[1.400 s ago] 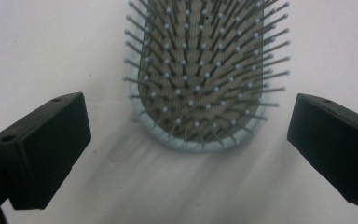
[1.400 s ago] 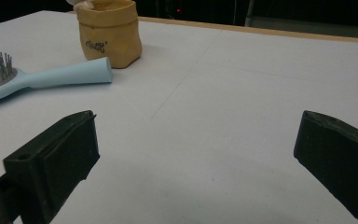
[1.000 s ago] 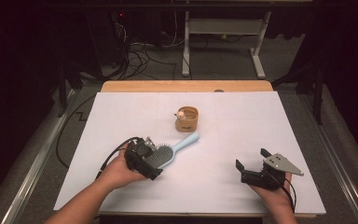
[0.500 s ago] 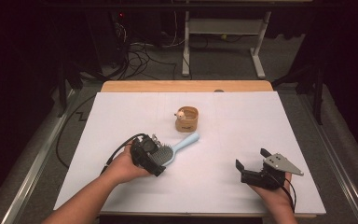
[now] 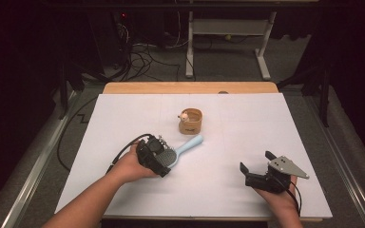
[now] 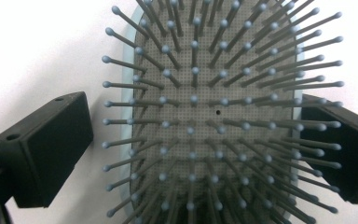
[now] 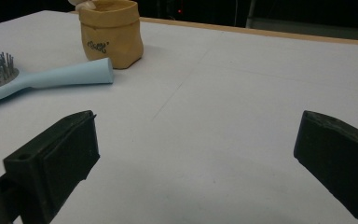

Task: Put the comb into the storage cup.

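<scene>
The hairbrush [image 5: 183, 148] lay flat on the white table [image 5: 247, 137], bristles up, near its middle, with its pale blue handle pointing toward a small tan pouch [image 5: 190, 121] just beyond the handle's tip. In the left gripper view the brush head [image 6: 214, 112] showed a grey perforated pad set with grey pins tipped in blue balls, rimmed in pale blue.

The left gripper [image 5: 158, 155] stood over the head, its jaws spread on either side and just closing in; the left pad was clear of the rim, while bristles hid whether the right pad touched. The hand covered much of the head in the high view. The right gripper [image 5: 257, 167] rested well apart, jaws wide with nothing between them.
</scene>
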